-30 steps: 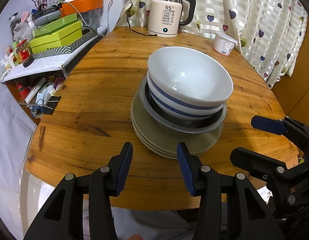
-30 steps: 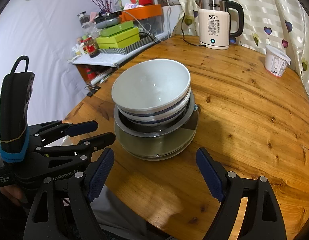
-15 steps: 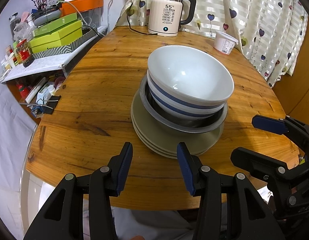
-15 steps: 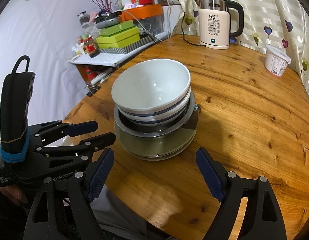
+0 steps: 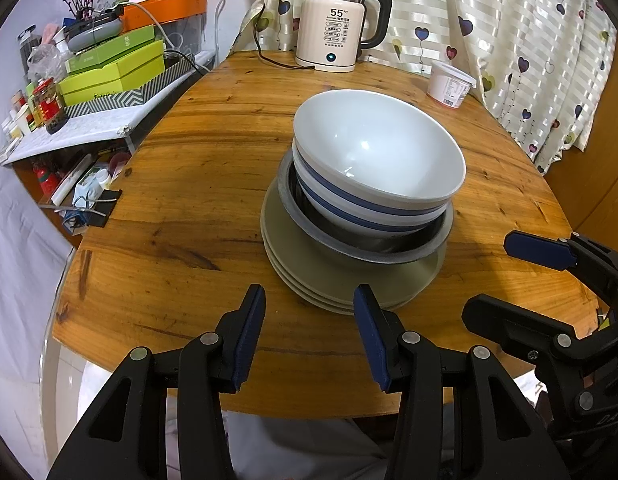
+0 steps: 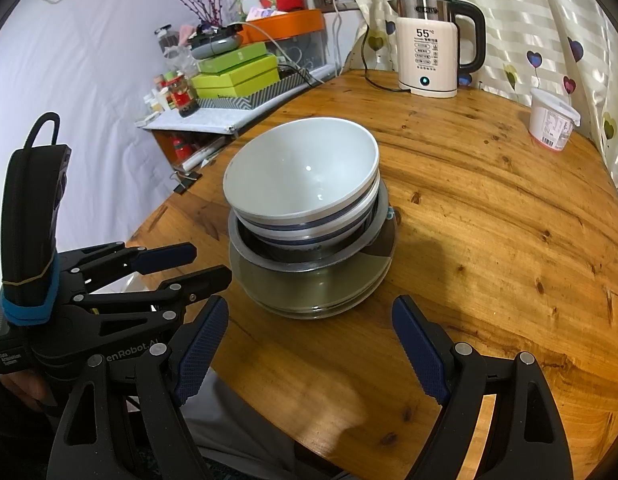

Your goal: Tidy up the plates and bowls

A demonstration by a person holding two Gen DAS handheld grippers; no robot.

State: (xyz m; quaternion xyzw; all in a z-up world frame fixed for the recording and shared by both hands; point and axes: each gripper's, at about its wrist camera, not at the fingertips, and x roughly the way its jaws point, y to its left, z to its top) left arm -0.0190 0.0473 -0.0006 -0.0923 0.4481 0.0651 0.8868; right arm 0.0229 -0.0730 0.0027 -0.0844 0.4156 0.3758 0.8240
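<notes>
One stack stands on the round wooden table (image 5: 189,184): white bowls with blue stripes (image 5: 373,160) nested in a metal bowl (image 5: 361,248), on a few grey-green plates (image 5: 309,272). The stack also shows in the right wrist view (image 6: 305,184). My left gripper (image 5: 309,312) is open and empty, just short of the plates' near edge. My right gripper (image 6: 309,320) is open wider and empty, near the table's front edge facing the stack. Each gripper shows in the other's view: the right (image 5: 549,280), the left (image 6: 149,272).
A white electric kettle (image 5: 337,28) with its cord stands at the back of the table. A white lidded tub (image 5: 449,84) sits back right. A cluttered shelf with green boxes (image 5: 113,68) is to the left. A heart-patterned curtain (image 5: 529,40) hangs behind.
</notes>
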